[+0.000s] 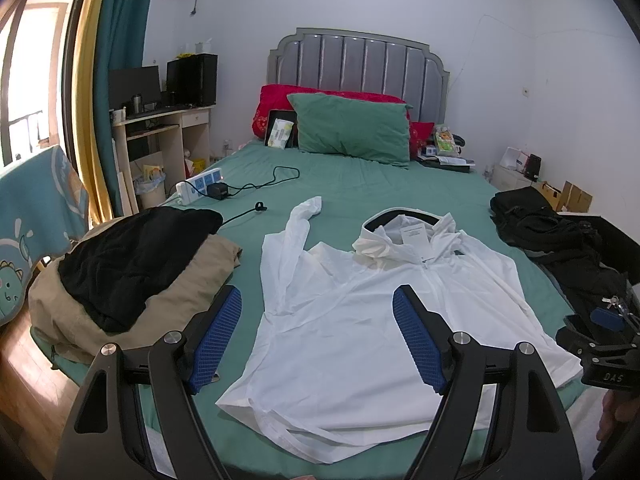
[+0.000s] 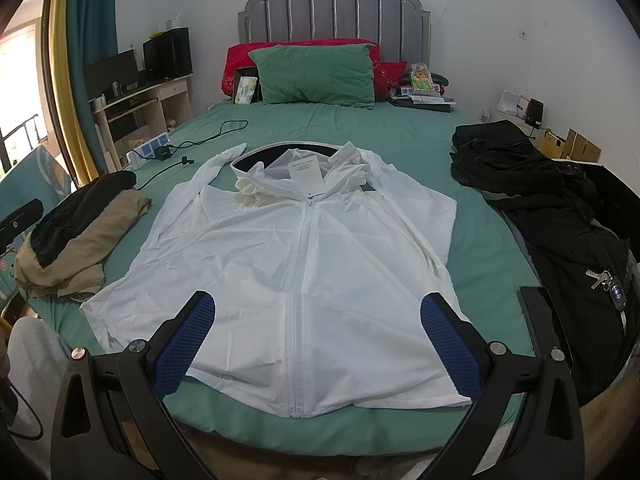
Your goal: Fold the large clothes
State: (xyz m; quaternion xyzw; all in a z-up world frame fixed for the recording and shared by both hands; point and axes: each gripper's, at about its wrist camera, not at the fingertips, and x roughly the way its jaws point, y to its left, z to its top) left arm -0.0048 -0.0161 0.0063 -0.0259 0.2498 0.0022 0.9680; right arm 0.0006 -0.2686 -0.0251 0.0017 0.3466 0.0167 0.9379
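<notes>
A green pillow (image 2: 316, 74) is being propped against red ones (image 2: 240, 60) by the grey headboard (image 2: 334, 8). A power strip (image 1: 198, 186) is being left on the green sheet (image 1: 360, 184), near a desk (image 1: 160, 128). Keys (image 2: 606, 280) are being kept on black stuff at the right.
</notes>
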